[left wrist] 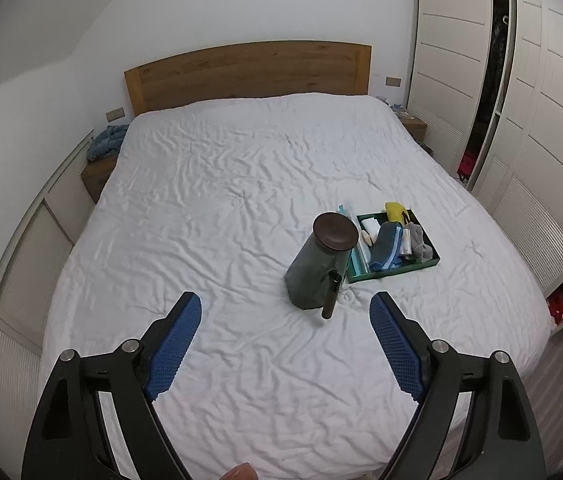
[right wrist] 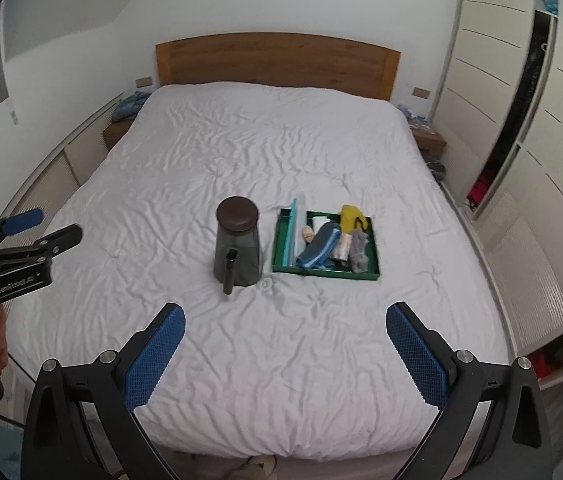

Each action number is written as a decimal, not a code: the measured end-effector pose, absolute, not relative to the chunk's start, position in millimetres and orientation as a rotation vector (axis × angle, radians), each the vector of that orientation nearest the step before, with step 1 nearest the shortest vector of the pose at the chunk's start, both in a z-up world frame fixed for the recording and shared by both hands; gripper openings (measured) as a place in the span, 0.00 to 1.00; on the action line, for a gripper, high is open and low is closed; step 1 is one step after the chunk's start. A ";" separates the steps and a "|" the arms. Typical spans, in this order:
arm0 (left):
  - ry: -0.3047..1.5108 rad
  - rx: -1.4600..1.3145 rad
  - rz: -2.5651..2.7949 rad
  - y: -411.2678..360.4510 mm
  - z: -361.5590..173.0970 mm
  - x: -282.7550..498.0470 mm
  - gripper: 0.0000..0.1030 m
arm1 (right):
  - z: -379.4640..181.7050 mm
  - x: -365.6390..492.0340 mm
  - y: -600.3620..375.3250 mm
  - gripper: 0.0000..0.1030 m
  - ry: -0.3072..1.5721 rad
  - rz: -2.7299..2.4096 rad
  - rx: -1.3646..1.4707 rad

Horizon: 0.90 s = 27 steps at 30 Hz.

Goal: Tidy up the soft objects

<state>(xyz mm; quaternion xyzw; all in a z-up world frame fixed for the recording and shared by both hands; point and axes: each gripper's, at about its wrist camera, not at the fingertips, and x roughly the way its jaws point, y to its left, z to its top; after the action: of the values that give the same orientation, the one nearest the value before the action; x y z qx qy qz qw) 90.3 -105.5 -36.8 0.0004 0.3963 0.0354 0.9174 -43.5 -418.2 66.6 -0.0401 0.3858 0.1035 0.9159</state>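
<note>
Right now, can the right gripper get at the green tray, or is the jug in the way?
Probably yes. The right gripper is open and empty over bare bedding, and the green tray lies ahead, slightly right. The dark jug stands left of the tray, off that line.

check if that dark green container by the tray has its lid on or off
Lid on: a dark brown round lid caps the green container, which stands upright on the bed beside the green tray.
</note>
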 end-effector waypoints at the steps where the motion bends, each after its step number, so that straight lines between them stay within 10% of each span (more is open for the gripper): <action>1: 0.812 0.001 0.077 -104.8 -35.8 89.5 0.80 | 69.6 -48.1 -419.5 1.00 0.788 0.203 -0.083; 27: 0.810 -0.003 0.038 -110.1 -26.7 73.3 0.81 | 69.7 -59.5 -419.9 1.00 0.795 0.202 -0.086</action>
<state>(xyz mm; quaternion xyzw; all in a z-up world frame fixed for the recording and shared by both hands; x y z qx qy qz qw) 73.3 -110.1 -26.7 -0.0013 0.3942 0.0186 0.9188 -59.5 -419.9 69.7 -0.0417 0.3862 0.0980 0.9162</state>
